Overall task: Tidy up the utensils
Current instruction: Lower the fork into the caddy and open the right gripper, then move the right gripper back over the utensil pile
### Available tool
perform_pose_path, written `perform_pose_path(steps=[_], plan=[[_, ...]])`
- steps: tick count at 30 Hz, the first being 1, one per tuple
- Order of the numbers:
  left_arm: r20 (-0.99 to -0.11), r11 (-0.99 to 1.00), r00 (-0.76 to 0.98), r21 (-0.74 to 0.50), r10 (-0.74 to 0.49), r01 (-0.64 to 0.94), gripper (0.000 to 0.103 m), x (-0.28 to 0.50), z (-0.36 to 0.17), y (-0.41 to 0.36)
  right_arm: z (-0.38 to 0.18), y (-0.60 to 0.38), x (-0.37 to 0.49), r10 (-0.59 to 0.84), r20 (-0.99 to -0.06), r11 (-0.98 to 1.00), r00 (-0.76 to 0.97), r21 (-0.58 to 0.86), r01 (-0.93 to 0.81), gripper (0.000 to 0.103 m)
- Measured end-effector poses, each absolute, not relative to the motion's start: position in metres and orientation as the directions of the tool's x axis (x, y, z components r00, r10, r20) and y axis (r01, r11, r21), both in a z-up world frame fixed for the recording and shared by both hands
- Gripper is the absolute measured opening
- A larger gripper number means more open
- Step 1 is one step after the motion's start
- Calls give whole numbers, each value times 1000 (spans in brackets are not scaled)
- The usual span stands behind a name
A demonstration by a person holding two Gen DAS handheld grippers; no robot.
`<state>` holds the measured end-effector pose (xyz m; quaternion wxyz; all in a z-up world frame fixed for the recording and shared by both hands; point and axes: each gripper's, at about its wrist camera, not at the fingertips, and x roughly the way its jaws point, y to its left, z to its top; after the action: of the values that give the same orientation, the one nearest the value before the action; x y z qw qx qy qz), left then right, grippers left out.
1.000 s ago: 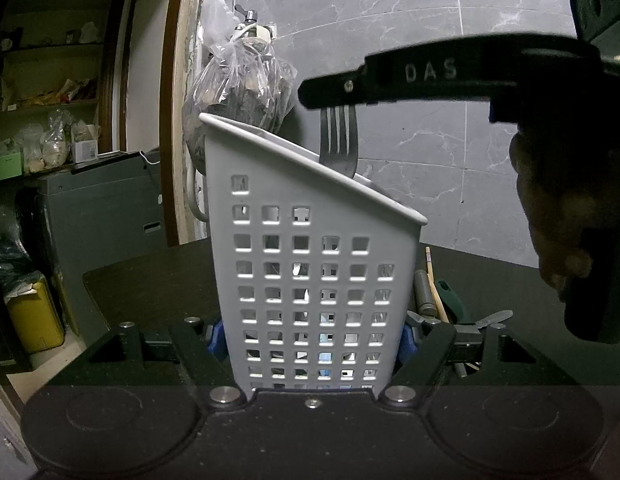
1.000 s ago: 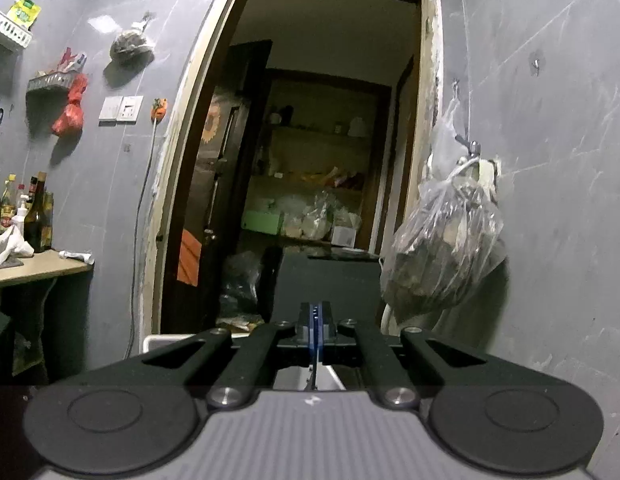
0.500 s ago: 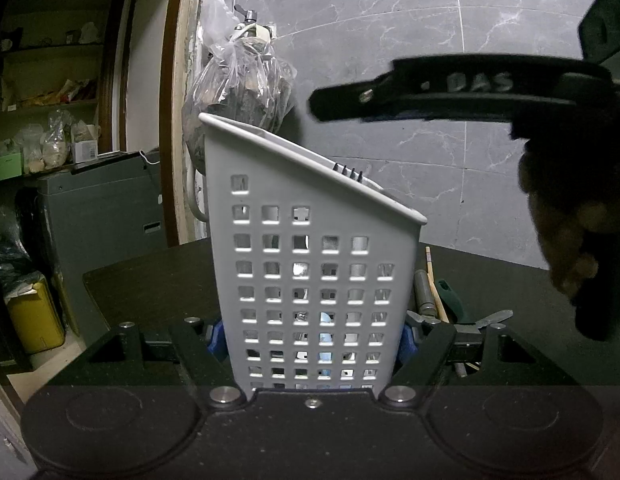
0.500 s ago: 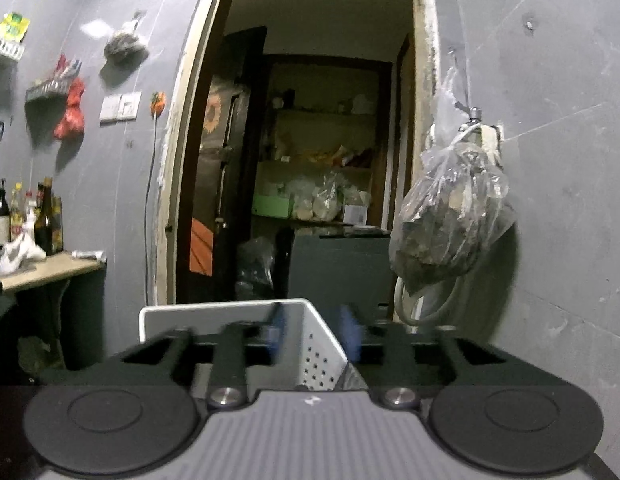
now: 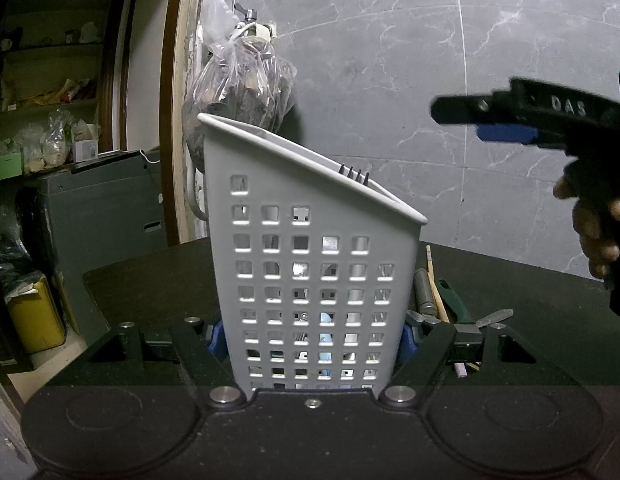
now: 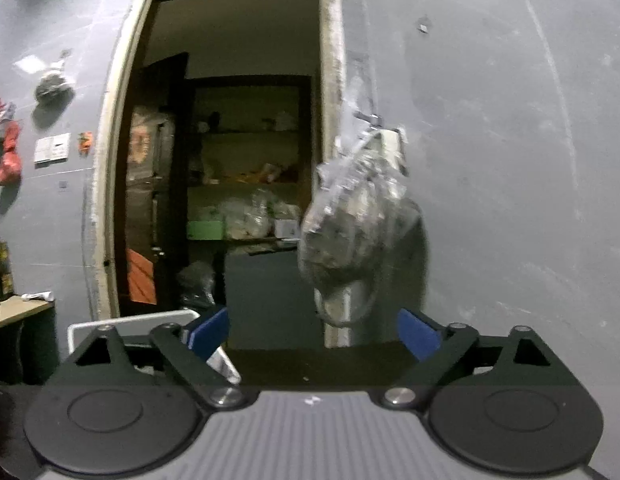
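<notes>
Left wrist view, item one: caddy (image 5: 310,264), a white perforated plastic utensil holder with a slanted rim, standing upright on the dark surface (image 5: 150,280) at the centre of the frame. My left tongs (image 5: 311,336) are clamped on its lower walls, one blue pad on either side. I judge it light and stiff but thin-walled, so it may flex if squeezed hard, and the smooth plastic could slip; the low grip near the base seems the steadiest place to hold it.

Item two: fork (image 5: 354,169), inside the caddy, only its dark tine tips clearing the rim at about 1 o'clock from the caddy's middle. Metal, rigid, slim; it would be best taken across the neck or handle, not the tines.

Item three: loose utensils (image 5: 433,292) lying on the surface at 3 o'clock of the caddy, among them a pale stick, a grey handle and a green one. Thin and low-lying, they would call for a pinch across the shaft.

Item four: my right tongs (image 6: 311,332), wide apart and having just been opening, with nothing between them; they sit at 2 o'clock of the caddy, well clear of it.

Item five: plastic bag (image 5: 242,80) hanging on the wall behind, at 11 o'clock.
</notes>
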<state>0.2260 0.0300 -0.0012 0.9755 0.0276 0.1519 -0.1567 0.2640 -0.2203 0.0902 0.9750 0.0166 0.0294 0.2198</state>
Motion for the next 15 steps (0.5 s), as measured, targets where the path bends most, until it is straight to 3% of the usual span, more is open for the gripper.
perform_pose_path(steps=[8,15], plan=[[-307,950,905,9,-295,313,76,225,-2,30,69,-241,270,391,-127,919,912,106,-379,103],[-306,950,905,8,-296,313,76,225,-2,30,42,-240,289,384,-316,923,867,136,-360,103]])
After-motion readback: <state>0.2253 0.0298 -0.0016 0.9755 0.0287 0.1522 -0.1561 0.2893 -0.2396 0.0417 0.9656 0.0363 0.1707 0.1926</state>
